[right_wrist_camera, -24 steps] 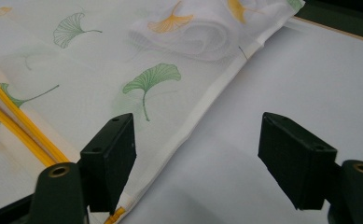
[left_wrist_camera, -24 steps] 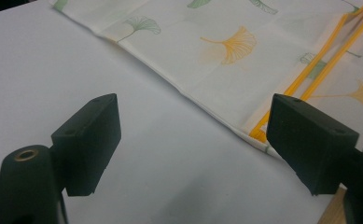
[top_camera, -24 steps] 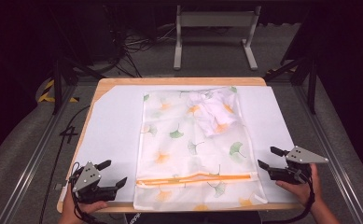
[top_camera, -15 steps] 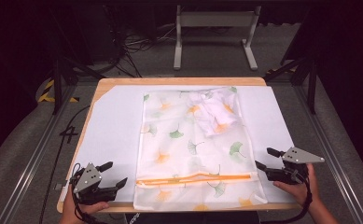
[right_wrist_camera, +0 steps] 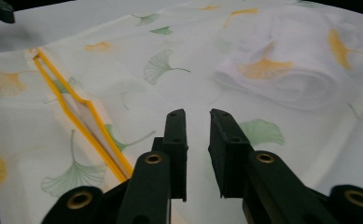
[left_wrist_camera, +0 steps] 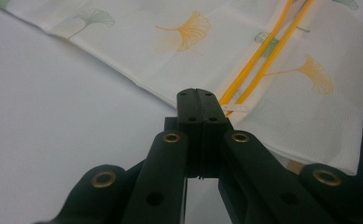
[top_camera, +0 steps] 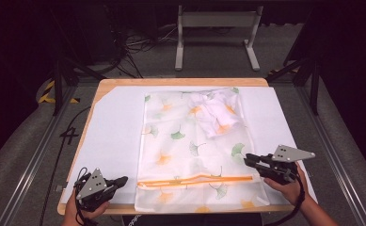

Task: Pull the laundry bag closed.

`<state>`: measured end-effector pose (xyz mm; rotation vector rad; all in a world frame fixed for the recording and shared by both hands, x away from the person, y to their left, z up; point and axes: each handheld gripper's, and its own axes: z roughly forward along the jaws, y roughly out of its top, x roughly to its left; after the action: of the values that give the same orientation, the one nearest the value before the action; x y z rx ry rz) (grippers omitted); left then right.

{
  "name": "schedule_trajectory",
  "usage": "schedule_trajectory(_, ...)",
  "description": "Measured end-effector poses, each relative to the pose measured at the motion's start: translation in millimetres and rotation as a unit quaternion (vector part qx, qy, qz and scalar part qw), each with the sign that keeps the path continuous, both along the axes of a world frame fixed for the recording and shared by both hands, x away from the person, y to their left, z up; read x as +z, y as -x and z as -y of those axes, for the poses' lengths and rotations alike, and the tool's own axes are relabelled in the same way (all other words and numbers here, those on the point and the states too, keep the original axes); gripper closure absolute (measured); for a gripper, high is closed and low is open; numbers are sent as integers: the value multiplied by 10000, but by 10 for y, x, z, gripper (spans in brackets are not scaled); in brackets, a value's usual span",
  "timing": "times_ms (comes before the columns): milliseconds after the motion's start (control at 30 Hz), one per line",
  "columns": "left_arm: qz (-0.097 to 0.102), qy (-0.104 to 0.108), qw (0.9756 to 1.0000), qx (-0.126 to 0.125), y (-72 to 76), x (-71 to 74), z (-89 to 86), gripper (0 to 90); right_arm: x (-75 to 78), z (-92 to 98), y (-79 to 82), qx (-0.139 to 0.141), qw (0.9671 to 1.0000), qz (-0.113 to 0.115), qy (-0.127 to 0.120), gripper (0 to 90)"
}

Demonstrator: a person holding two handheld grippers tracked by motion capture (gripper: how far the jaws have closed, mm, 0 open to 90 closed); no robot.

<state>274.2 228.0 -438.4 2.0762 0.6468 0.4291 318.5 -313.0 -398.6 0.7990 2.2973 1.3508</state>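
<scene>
1. The left claw (top_camera: 123,180), at about 7 o'clock on the counter (top_camera: 124,84), is pressed together with nothing between its jaws; in the left gripper view its tip (left_wrist_camera: 196,100) sits just short of the near-left end of the orange zipper (left_wrist_camera: 258,60).
2. The right claw (top_camera: 248,159), at about 4 o'clock, has a narrow gap between its jaws and pinches nothing; it hovers over the right edge of the mesh laundry bag (top_camera: 194,150), with the tip (right_wrist_camera: 198,122) pointing along the fabric.
3. The bag lies flat mid-counter, long axis running 12 to 6 o'clock, its zipper (top_camera: 194,180) crosswise near the 6 o'clock end and partly open.
4. A folded white garment (top_camera: 217,113) shows through the bag at its 1 o'clock corner.
5. A white sheet (top_camera: 115,127) lies under the bag; nothing lies between either claw and it.
6. Compared with earlier, the right claw has moved in from the bag's side onto its edge; the left has hardly shifted.
</scene>
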Motion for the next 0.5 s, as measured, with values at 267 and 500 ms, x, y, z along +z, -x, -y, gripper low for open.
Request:
schedule_trajectory(267,-126,37,9998,-145,32,-19,34,900,121,-650,-65,748,9968,63,280,844)
schedule_trajectory(500,-162,-127,9993,-316,63,-42,114,900,149,-1230,-130,1299,9908,-53,370,815)
